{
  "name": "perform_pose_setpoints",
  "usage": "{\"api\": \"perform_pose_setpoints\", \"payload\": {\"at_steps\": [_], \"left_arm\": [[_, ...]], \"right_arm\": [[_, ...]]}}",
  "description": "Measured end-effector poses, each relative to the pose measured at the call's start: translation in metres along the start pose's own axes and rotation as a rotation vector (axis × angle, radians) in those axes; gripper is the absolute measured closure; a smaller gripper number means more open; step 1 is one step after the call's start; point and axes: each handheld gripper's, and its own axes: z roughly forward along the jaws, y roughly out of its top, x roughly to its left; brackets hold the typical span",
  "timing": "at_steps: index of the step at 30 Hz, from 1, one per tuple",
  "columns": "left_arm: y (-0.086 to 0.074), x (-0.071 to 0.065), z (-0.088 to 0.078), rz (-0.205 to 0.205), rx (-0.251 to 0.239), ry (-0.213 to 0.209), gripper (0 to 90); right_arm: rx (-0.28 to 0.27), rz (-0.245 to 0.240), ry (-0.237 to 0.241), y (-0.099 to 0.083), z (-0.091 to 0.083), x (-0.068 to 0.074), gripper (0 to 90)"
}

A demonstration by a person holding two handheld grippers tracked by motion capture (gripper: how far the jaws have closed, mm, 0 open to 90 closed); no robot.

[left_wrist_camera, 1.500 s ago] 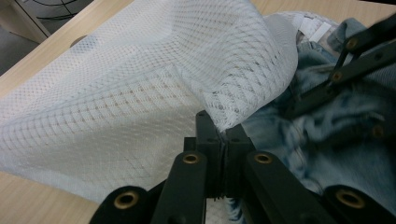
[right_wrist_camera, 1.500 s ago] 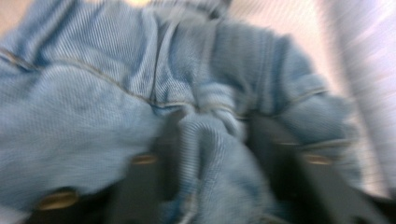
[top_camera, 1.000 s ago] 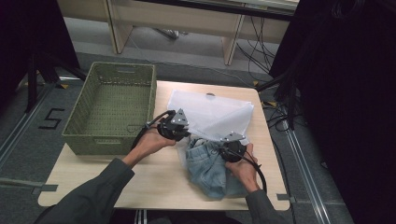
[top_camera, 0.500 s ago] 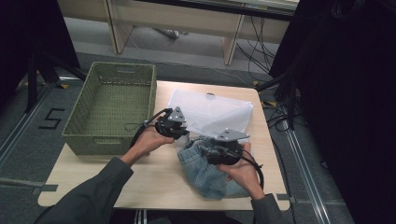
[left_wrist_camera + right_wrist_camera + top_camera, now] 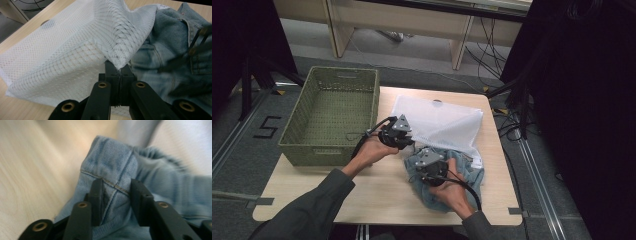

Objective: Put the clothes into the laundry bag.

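Left hand-held gripper (image 5: pixel 119 75) pinches the mesh laundry bag's (image 5: pixel 75 50) edge mid-desk (image 5: pixel 312 200); right hand-held gripper's (image 5: pixel 115 192) jaws have just been closing on a denim jeans (image 5: pixel 110 162) fold. We risk slippage: thick fold, shallow bite.

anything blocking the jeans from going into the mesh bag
Nothing visible lies between them. The left claw pinches the white mesh bag at its edge and lifts it, and the jeans, with a fold between the right claw, lie right beside that raised edge.
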Motion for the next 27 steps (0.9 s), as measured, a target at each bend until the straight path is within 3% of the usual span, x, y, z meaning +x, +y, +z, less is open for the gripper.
{"api": "perform_pose_setpoints", "payload": {"at_steps": [1,3,4,5,6,8,9,10,12,14,15,16,20,23,27], "left_arm": [[0.001,0.000,-0.001,-0.001,-0.006,0.002,88.2],[0.003,-0.001,-0.004,-0.003,-0.012,0.000,88.2],[0.005,-0.001,-0.005,0.023,-0.026,0.005,88.3],[0.005,-0.003,-0.005,-0.002,-0.023,-0.003,88.2],[0.006,-0.005,-0.005,0.011,-0.018,-0.005,88.3],[0.007,-0.006,-0.003,0.016,-0.012,-0.011,88.2],[0.007,-0.008,-0.001,0.003,-0.009,-0.011,88.2],[0.006,-0.008,-0.001,0.020,0.000,-0.013,88.2],[0.004,-0.008,0.001,0.015,0.001,-0.017,88.2],[0.002,-0.008,0.002,-0.007,0.001,-0.019,88.1],[0.002,-0.007,0.002,0.005,0.004,-0.021,87.8],[0.001,-0.007,0.002,-0.014,0.003,-0.027,86.7],[-0.003,-0.015,0.001,-0.026,0.008,-0.004,71.0],[-0.016,-0.028,0.000,-0.094,0.008,0.014,55.1],[-0.044,-0.044,0.009,-0.127,0.102,0.026,44.2]], "right_arm": [[-0.013,0.056,-0.021,0.002,-0.009,-0.005,68.4],[-0.032,0.081,-0.070,0.003,-0.024,-0.022,68.7],[-0.042,0.086,-0.098,0.002,-0.027,-0.032,68.8],[-0.037,0.099,-0.132,0.001,-0.028,-0.041,68.8],[-0.030,0.115,-0.176,-0.001,-0.025,-0.050,68.7],[0.012,0.133,-0.211,-0.007,-0.010,-0.065,68.7],[0.033,0.168,-0.203,-0.012,0.002,-0.067,68.6],[0.056,0.180,-0.175,-0.019,0.011,-0.068,68.7],[0.085,0.194,-0.159,-0.029,0.023,-0.065,68.6],[0.068,0.235,-0.144,-0.029,0.021,-0.067,68.0],[0.047,0.261,-0.137,-0.027,0.017,-0.069,67.9],[0.032,0.260,-0.136,-0.025,0.013,-0.071,67.8],[0.014,0.260,-0.137,-0.025,0.011,-0.071,67.7],[0.009,0.255,-0.134,-0.028,0.011,-0.071,67.5],[0.002,0.247,-0.133,-0.028,0.009,-0.071,67.0]]}}
